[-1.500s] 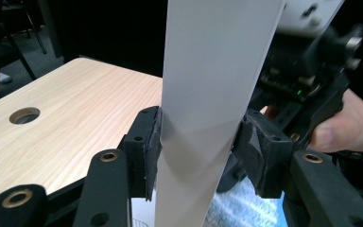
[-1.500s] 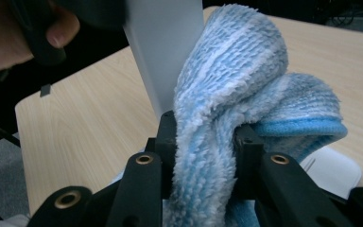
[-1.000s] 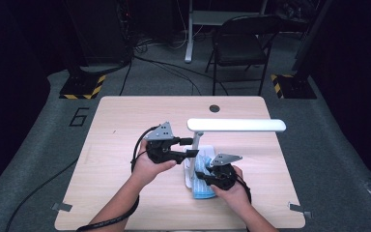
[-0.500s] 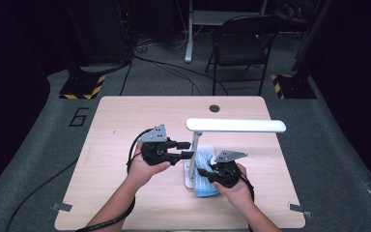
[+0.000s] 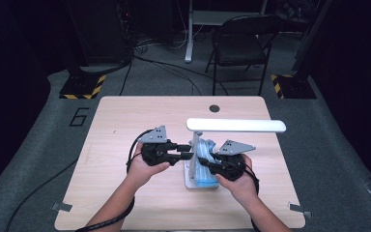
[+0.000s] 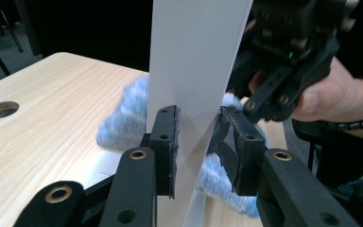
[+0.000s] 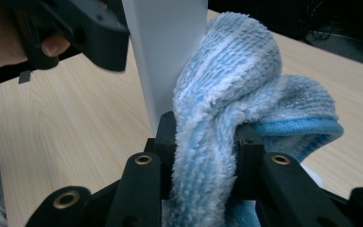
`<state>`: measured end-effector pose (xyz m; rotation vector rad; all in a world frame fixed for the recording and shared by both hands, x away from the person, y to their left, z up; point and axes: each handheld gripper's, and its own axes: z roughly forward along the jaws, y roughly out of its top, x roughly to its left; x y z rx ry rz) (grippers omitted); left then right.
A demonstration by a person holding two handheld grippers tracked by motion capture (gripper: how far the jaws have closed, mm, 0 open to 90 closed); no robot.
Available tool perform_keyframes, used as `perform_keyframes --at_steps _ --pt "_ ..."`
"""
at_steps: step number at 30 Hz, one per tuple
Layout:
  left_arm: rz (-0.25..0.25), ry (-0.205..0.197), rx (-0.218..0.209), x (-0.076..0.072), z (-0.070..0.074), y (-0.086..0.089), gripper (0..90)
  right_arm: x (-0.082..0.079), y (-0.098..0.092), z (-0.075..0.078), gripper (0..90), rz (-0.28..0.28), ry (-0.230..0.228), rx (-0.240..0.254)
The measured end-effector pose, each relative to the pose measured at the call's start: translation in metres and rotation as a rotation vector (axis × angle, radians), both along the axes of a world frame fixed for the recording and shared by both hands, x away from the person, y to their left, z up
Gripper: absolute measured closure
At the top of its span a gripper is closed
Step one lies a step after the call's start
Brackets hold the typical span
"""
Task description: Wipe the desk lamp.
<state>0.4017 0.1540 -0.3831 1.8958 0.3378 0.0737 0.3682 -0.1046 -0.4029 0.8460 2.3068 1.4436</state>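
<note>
Right gripper (image 5: 207,166), clamped on the fluffy blue striped cloth (image 7: 227,118), has lifted it against the white flat lamp post (image 6: 194,61), hiding the lamp base. Left gripper (image 5: 189,151) jaws have just closed onto that post near the tabletop's (image 5: 125,125) front edge.

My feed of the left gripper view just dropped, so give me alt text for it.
The left gripper has just been closing its two black jaws around the white lamp post, pads at its edges. Behind the post lies a blue cloth on the wooden table, with the right gripper at upper right.
</note>
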Motion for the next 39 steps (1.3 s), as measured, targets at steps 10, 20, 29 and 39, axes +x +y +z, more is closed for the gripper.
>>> perform_keyframes --at_steps 10,20,29,39 --pt "-0.004 0.01 -0.004 0.001 0.0 0.0 68.2 0.003 -0.006 0.017 69.8 0.028 -0.013 0.058" --pt "-0.003 0.01 0.007 0.001 0.001 -0.001 68.3 0.009 -0.008 -0.007 70.2 0.057 0.066 0.099" --pt "-0.005 0.015 0.008 0.002 0.001 0.0 68.3 0.007 -0.01 0.007 70.3 0.068 0.069 0.096" --pt "-0.005 0.013 0.012 0.001 0.002 0.0 68.4 -0.004 -0.012 0.055 70.3 0.052 -0.065 0.113"
